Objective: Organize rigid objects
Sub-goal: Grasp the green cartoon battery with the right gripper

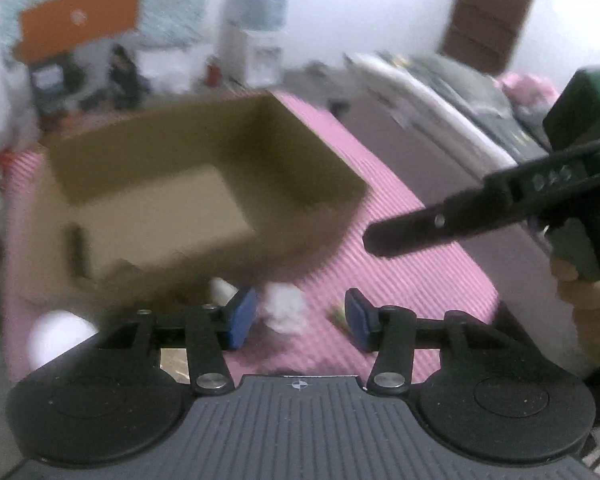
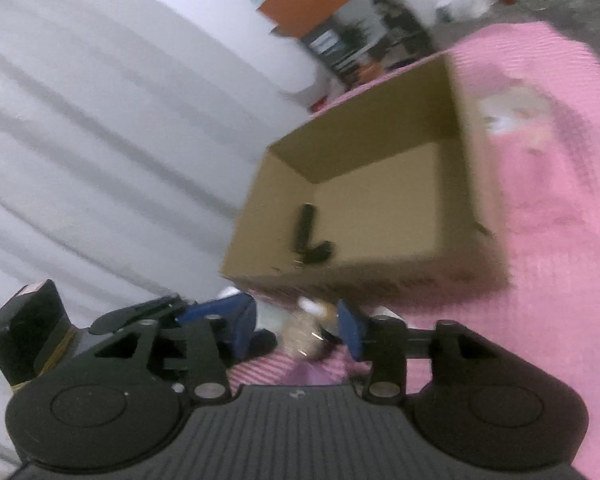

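An open cardboard box (image 1: 204,184) stands on the pink ribbed mat (image 1: 412,264); it also shows in the right wrist view (image 2: 380,184), with a black elongated object (image 2: 306,236) lying inside. My left gripper (image 1: 300,316) is open and empty, with a blurred white object (image 1: 284,304) on the mat between its blue pads. My right gripper (image 2: 300,326) is open, with a blurred tan and white object (image 2: 306,330) between its pads; contact is unclear. The right gripper shows from the side in the left wrist view (image 1: 496,204).
A white round object (image 1: 58,334) lies at the mat's left near corner. A white curtain (image 2: 100,120) hangs left of the box. A water dispenser (image 1: 256,20) and clutter stand at the back. Dark floor (image 1: 440,152) lies right of the mat.
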The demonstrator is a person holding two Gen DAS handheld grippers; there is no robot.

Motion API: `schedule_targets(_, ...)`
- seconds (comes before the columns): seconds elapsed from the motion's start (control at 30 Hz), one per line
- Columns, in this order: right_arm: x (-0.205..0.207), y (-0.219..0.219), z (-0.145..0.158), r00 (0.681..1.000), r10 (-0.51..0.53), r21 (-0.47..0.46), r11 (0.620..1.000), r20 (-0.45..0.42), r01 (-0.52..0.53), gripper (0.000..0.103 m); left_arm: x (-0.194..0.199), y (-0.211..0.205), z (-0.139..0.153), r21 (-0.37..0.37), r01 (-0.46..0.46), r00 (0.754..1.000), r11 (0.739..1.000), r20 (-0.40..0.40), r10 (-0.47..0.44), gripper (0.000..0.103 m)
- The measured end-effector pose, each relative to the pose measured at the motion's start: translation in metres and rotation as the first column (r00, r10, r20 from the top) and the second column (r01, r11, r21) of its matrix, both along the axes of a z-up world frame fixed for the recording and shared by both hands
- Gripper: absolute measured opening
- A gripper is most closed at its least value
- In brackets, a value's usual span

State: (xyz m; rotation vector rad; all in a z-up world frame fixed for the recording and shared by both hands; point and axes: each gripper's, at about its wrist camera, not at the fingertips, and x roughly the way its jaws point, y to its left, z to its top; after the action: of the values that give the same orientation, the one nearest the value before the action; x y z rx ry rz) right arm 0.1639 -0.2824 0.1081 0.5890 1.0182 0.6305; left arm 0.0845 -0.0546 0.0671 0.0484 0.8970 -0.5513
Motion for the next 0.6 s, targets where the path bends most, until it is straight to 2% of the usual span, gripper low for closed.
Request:
schedule_targets(0.17, -0.024, -0.029, -0.036, 0.995, -0.056, -0.036, 0.998, -0.078, 0.053, 0.050, 0.003, -0.039, -0.047, -0.022, 0.082, 0.988, 0.996, -0.127, -0.084, 0.049)
schedule_targets(0.37, -0.020, -0.031, -0.069, 0.990, -0.070, -0.077, 0.995, -0.123, 0.061, 0.047, 0.018, -0.063, -0.078, -0.011, 0.085, 0.977, 0.996, -0.195, -0.086, 0.048)
schedule_targets(0.6, -0.005, -0.021, -0.094, 0.990, -0.041, -0.130, 0.991, -0.131, 0.024, 0.040, 0.027, -0.073, -0.094, 0.014, 0.095, 0.969, 0.995, -0.231, -0.089, 0.042)
